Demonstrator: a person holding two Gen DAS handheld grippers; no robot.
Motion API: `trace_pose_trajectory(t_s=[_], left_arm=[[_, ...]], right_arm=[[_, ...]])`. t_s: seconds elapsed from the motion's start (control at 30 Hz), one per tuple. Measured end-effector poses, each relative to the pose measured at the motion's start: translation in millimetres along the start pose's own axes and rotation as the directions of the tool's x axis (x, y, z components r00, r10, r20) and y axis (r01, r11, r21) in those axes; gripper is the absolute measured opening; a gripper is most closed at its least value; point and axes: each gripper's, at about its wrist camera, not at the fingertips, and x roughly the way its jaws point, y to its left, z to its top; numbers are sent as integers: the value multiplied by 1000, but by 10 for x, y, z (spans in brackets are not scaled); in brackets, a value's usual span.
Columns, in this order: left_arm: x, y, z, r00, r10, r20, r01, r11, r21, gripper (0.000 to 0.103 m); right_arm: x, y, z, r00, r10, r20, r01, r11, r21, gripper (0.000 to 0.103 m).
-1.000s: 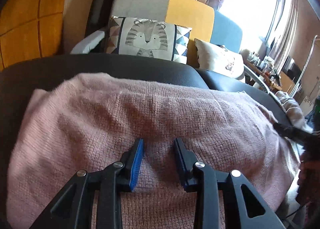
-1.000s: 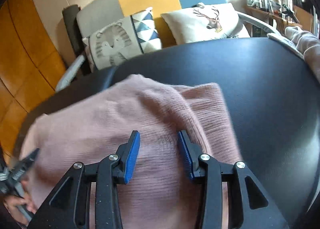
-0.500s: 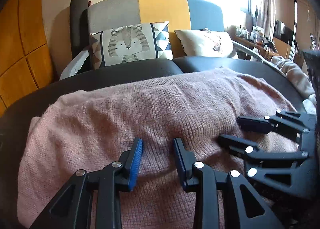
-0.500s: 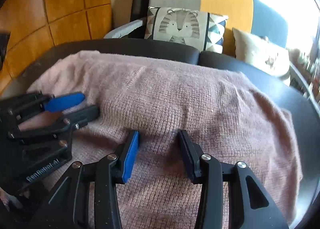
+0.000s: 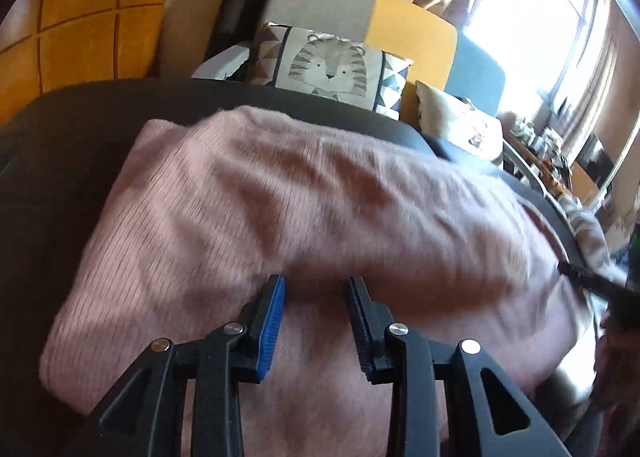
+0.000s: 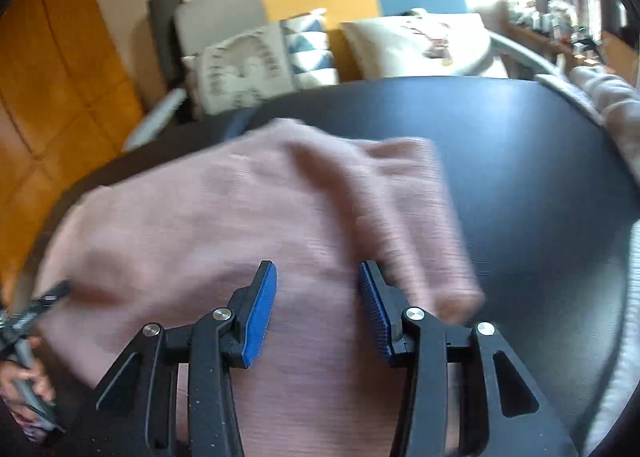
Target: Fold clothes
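Dark matte surface [image 6: 520, 161] carries a pink knitted sweater [image 5: 280, 197], bunched and blurred. Both the left hand-held gripper [image 5: 316, 297] and right hand-held gripper [image 6: 316, 285] hover spread over it, pinching nothing. Only the left view shows the tiger-print cushion [image 5: 328, 65] sharply.

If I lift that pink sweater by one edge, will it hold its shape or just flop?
Likely flop: the pink sweater is soft knit, already draped in rounded folds over the black table. It probably won't slide off easily, since the fuzzy weave looks grippy. Both the left tool and the right tool are open above it, so two-point lifting seems wise.
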Motion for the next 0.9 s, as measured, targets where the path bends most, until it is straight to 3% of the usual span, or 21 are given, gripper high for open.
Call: trace_pose_trajectory(t_s=[0.1, 0.2, 0.27, 0.37, 0.47, 0.67, 0.8, 0.9], left_arm=[[-61, -64, -51, 999, 34, 6, -34, 998, 52, 32], [-101, -178, -69, 999, 38, 14, -39, 997, 70, 32], [-119, -261, -88, 999, -31, 11, 31, 998, 60, 32], [-66, -511, -163, 998, -66, -20, 68, 990, 123, 32], [-133, -616, -305, 999, -34, 0, 33, 977, 212, 32], [-260, -779, -550, 999, 11, 45, -27, 934, 356, 33], [-317, -667, -467, 999, -35, 31, 25, 959, 284, 33], [-431, -456, -324, 994, -51, 99, 30, 979, 204, 33]], right_arm=[[-142, -32, -21, 999, 40, 17, -41, 996, 78, 46], [-362, 344, -97, 991, 125, 45, -125, 992, -5, 46], [-423, 647, -202, 985, 171, 16, -169, 982, -89, 46], [-342, 1101, -424, 985, 164, -54, -172, 954, -246, 46], [-306, 1306, -694, 987, 115, -113, -149, 922, -358, 46], [-366, 1410, -1026, 999, 37, -18, -41, 859, -511, 49], [-492, 1307, -800, 993, 115, -18, -112, 894, -433, 49], [-569, 990, -603, 995, 95, 37, -78, 942, -326, 49]])
